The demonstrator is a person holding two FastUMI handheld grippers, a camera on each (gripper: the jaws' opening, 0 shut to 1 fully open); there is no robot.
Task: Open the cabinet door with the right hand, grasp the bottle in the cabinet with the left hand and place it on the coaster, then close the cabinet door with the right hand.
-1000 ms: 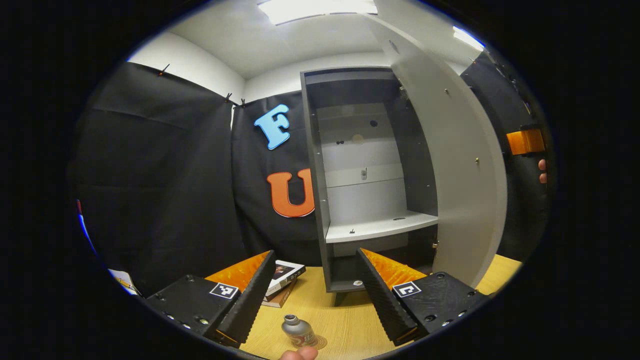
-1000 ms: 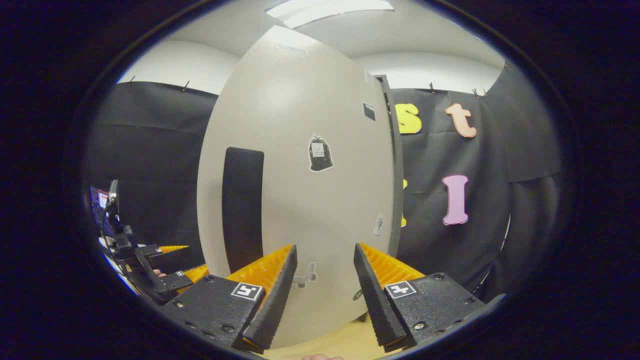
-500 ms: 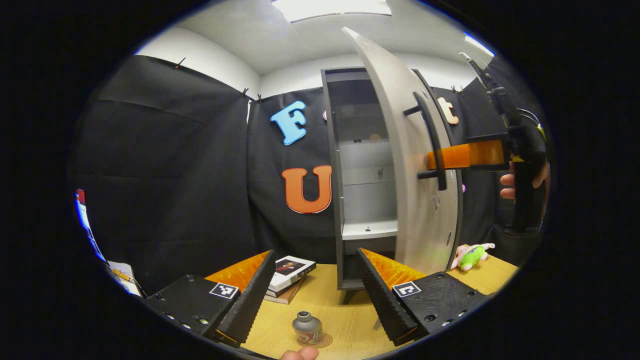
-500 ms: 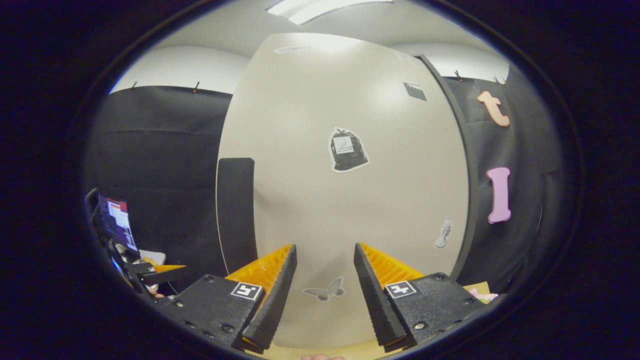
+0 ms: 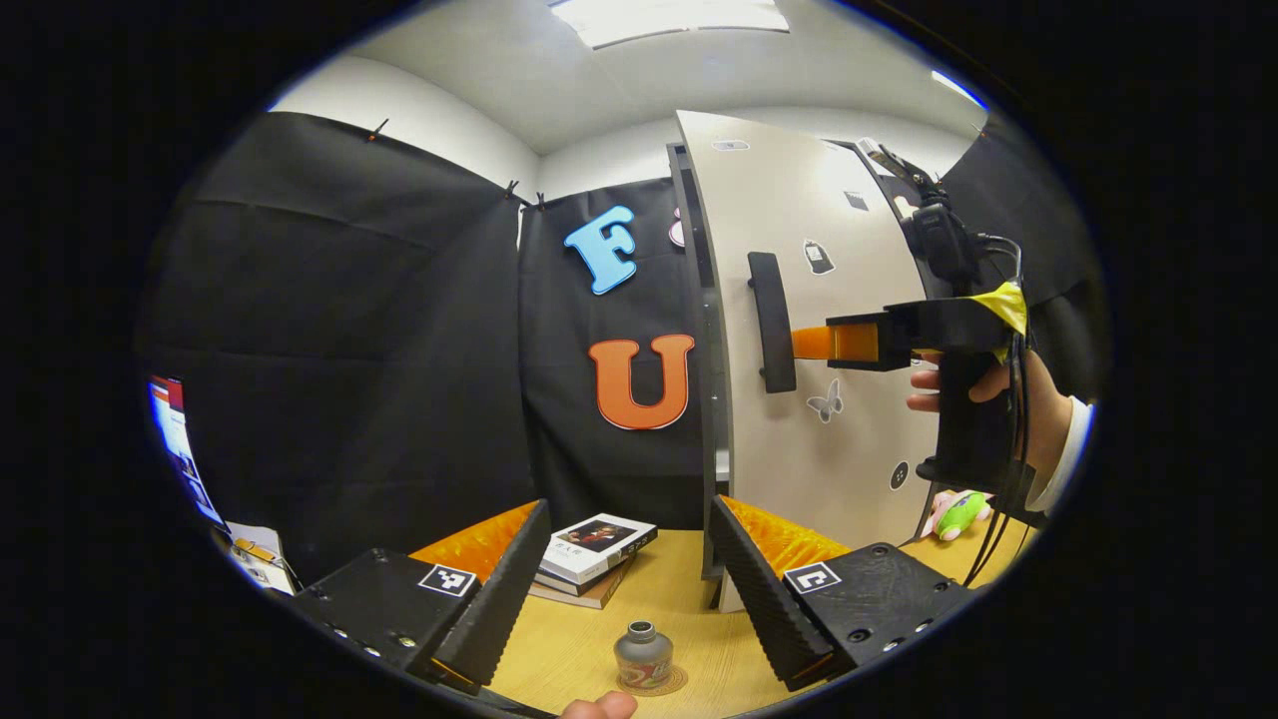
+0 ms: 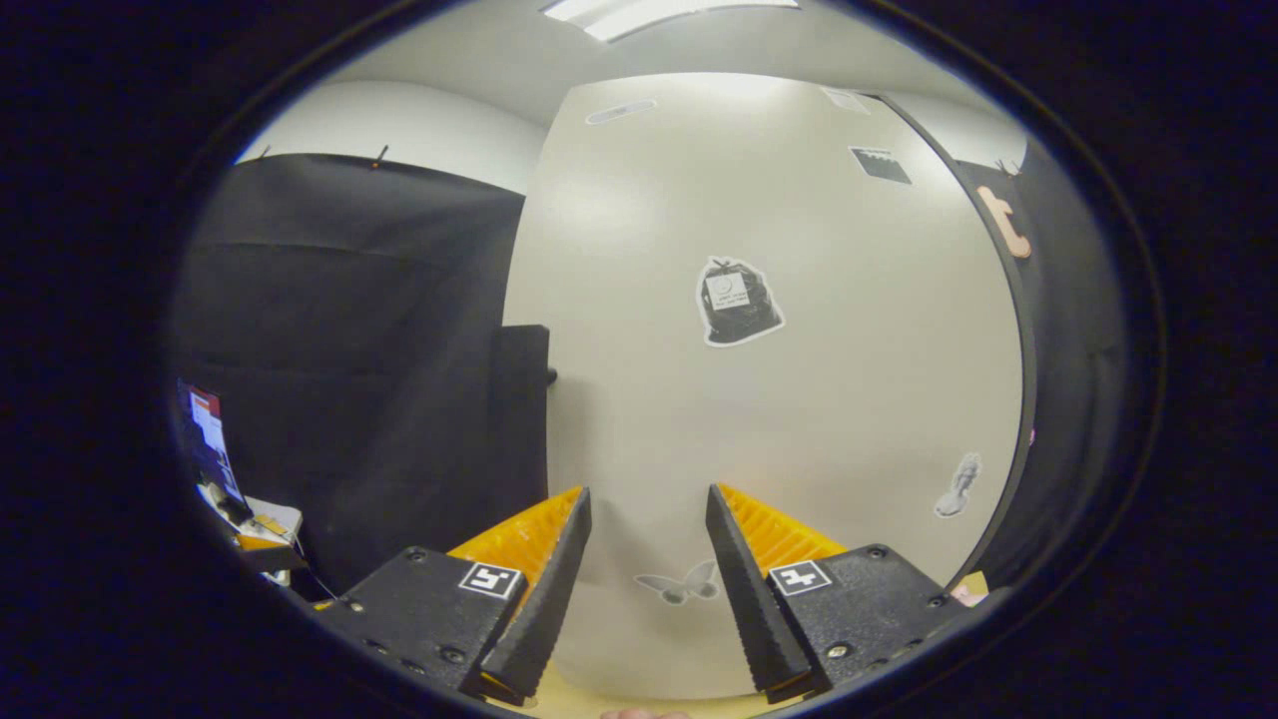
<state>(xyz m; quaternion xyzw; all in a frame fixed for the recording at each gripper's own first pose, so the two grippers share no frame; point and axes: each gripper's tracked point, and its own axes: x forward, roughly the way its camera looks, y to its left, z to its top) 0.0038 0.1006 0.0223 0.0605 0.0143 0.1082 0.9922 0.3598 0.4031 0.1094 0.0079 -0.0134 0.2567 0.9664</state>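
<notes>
At lower centre of the left gripper view, the bottle (image 5: 642, 654) sat on its coaster (image 5: 667, 683), so the right gripper (image 6: 647, 589), jaws parted and empty, should have pressed the nearly shut cabinet door (image 6: 799, 419) squarely home.

You have no legible writing to go by here. The stickers on the cabinet door (image 6: 849, 429) are pictures: a butterfly (image 6: 679, 587) and a dark bag (image 6: 739, 300), whose small tag is too blurred to read. Print on the bottle (image 5: 642, 654) and the book (image 5: 597, 539) cover is too small to make out. The square marker (image 5: 446, 580) on the left gripper (image 5: 629, 589) carries a pattern, not words.
</notes>
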